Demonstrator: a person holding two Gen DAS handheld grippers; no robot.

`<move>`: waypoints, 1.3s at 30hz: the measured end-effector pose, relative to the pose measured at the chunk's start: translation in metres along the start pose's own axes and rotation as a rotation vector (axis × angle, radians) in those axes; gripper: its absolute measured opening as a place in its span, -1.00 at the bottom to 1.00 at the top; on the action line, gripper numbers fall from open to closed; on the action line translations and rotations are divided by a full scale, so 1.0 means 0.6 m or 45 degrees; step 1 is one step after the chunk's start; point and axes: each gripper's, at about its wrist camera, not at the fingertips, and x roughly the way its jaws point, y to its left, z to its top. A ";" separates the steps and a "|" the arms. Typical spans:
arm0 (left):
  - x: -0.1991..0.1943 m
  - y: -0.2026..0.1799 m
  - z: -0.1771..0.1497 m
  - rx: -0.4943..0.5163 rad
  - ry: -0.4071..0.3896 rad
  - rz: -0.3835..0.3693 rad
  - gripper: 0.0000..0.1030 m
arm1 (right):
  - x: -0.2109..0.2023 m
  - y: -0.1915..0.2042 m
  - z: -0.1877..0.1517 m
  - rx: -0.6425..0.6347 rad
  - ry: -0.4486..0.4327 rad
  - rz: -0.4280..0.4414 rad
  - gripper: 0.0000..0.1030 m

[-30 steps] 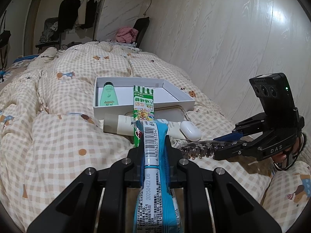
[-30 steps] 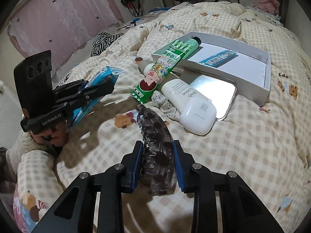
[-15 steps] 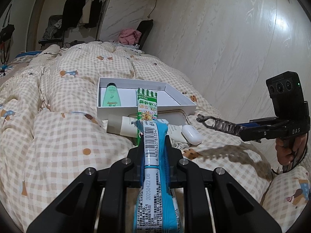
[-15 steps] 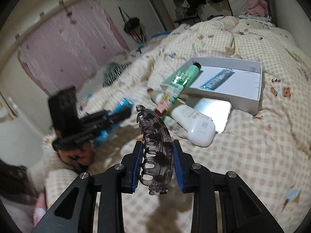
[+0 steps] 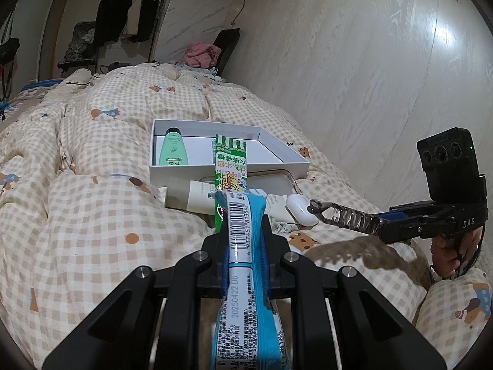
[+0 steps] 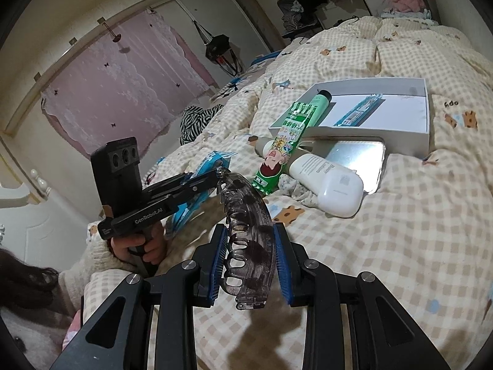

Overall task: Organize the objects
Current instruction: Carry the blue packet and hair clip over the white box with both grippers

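My left gripper (image 5: 246,240) is shut on a blue-and-white barcoded packet (image 5: 246,308) that sticks out past its fingers. At the right, my right gripper (image 5: 382,225) is shut on a dark see-through hair claw clip (image 5: 345,214), held above the duvet; the clip (image 6: 246,209) stands between the blue pads of that gripper (image 6: 251,246). Ahead lies a shallow white box (image 5: 185,172) holding a green tube (image 5: 173,151) and a blue packet (image 6: 359,112). A green striped candy packet (image 6: 286,141) leans on its front edge.
In front of the box lie a white lotion tube (image 6: 314,169), a white earbud case (image 6: 339,192) and a shiny flat mirror (image 6: 354,157). All rest on a soft checked duvet (image 5: 92,231). A pale wall (image 5: 354,92) runs along the right. Hands and a cream sleeve (image 6: 101,259) hold the grippers.
The right gripper, still holding the hair clip, has drawn back from beside the earbud case, risen a little and turned. The left gripper and its packet have stayed put.
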 end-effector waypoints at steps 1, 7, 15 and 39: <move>0.000 0.000 0.000 0.001 0.000 -0.002 -0.67 | 0.001 -0.002 -0.002 0.010 -0.003 0.008 -0.43; 0.007 0.005 -0.003 -0.015 0.023 -0.016 -0.67 | -0.007 -0.016 -0.009 0.070 -0.030 0.047 -0.43; 0.001 0.006 0.003 -0.029 0.021 -0.036 -0.67 | -0.020 -0.040 -0.010 0.154 -0.061 0.121 -0.43; 0.124 0.055 0.221 -0.054 -0.228 0.253 -0.67 | 0.020 -0.178 0.198 0.325 -0.568 -0.274 -0.43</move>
